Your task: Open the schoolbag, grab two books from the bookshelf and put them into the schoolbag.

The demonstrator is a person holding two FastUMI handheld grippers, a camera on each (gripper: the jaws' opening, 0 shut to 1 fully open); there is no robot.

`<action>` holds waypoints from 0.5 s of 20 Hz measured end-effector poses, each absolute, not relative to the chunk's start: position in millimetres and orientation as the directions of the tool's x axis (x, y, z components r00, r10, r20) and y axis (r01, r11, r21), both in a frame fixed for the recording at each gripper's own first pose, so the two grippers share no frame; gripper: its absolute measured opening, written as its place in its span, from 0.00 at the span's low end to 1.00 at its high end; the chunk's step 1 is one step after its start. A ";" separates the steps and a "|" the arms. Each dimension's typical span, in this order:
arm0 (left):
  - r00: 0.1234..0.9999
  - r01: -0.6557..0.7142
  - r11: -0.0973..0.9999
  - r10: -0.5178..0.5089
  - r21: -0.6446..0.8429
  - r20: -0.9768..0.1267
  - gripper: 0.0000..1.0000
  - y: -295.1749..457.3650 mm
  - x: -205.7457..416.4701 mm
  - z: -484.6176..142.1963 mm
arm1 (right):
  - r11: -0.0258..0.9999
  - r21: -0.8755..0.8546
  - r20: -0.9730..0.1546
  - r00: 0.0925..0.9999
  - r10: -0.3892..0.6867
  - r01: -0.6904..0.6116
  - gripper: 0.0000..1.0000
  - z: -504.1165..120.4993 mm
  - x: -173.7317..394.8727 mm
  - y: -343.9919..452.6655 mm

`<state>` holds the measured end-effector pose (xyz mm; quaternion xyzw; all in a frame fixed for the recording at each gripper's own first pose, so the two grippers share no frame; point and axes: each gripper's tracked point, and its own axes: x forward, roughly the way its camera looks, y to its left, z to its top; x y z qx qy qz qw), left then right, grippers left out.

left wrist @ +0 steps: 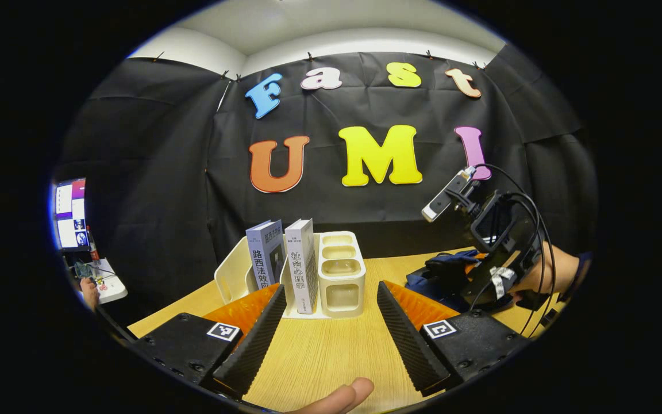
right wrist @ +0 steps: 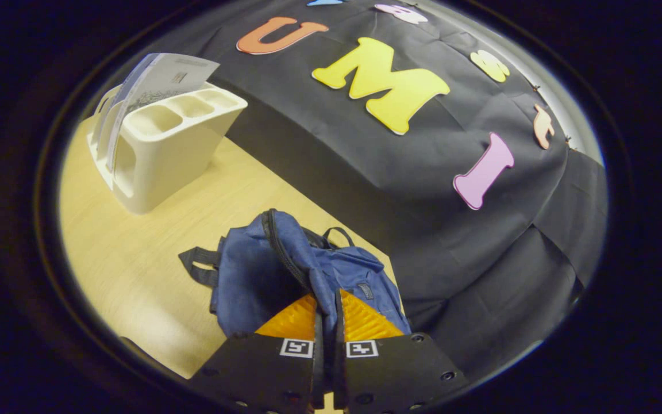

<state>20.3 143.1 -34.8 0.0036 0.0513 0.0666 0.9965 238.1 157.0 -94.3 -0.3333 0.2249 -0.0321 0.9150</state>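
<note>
Pinching the blue schoolbag (right wrist: 285, 270) fabric, the right gripper (right wrist: 326, 316) is pressed together; the left gripper (left wrist: 325, 322) is spread before two books (left wrist: 285, 259).

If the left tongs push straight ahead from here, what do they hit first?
Probably the cream bookshelf: it sits dead ahead between the open left tongs, with the white book at its left side. Bare table lies before it; depth is uncertain.

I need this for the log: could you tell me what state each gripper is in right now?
Left gripper: open, holding nothing, pointed at the books.
Right gripper: closed on a fold of the schoolbag.
</note>
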 end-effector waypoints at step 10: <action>0.980 -0.148 0.989 0.148 0.012 -0.135 1.00 143.7 34.4 -52.6 | 0.871 -0.491 -0.360 0.913 -0.190 -0.013 0.06 -28.1 274.3 91.2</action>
